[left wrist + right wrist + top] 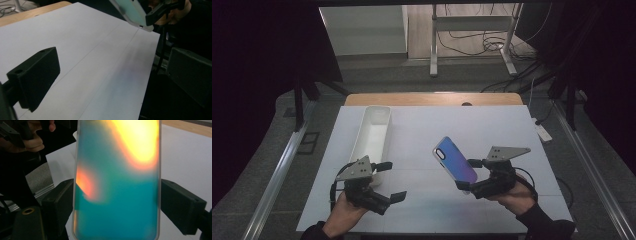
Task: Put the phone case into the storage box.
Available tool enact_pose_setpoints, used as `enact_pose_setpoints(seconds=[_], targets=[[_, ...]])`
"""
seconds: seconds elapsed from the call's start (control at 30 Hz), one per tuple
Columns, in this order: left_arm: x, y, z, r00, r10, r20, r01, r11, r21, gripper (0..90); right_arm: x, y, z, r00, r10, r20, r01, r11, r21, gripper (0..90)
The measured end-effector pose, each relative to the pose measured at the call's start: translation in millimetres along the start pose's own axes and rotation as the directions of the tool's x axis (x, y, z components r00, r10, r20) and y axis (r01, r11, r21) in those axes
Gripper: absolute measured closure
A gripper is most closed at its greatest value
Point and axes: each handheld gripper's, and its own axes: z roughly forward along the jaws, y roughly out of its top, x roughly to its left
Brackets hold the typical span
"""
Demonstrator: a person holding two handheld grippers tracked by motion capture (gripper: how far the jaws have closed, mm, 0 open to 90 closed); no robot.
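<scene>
An iridescent phone case (454,159), blue and purple with a clear rim, is held tilted above the white table (427,130) at the right. My right gripper (468,174) is shut on its lower part, one jaw on each long edge. In the right gripper view the phone case (117,182) glows teal and orange between the jaws of my right gripper (120,206). My left gripper (392,181) stands open over the table's front left with nothing between its jaws. The left gripper view shows my left gripper (112,75) open over bare table, with the phone case (132,11) far off.
A long white tray (374,131) lies at the back left of the table, just beyond the left gripper. A wooden strip (432,98) borders the far edge. A metal stand (472,22) and cables lie on the floor behind.
</scene>
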Motion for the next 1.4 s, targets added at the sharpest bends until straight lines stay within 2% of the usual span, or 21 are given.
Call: enact_pose_setpoints(seconds=[0.3,0.83,1.2,1.3,1.4], targets=[[-7.5,10.0,18.8,0.9975,0.034,0.063,-0.034,0.9994,0.004,0.0,7.0,-0.3,0.7,0.9996,-0.017,-0.024,0.017,1.0,-0.01,16.3],[-15.0,24.8,46.7,0.9834,0.059,0.172,-0.062,0.998,0.014,0.0,14.1,1.3,3.8,0.9968,-0.043,-0.067,0.042,0.999,-0.022,16.3],[-15.3,31.4,57.4,0.9753,0.041,0.217,-0.046,0.9988,0.017,0.0,17.9,1.8,6.9,0.9939,-0.052,-0.097,0.05,0.998,-0.029,16.3],[-16.5,34.4,60.5,0.9722,0.044,0.23,-0.049,0.9986,0.018,0.0,19.3,2.1,7.9,0.9928,-0.052,-0.108,0.05,0.998,-0.028,16.3],[-16.8,35.9,61.8,0.9717,0.05,0.231,-0.056,0.9982,0.021,0.0,20.5,2.4,8.8,0.9919,-0.057,-0.113,0.054,0.998,-0.028,16.3]])
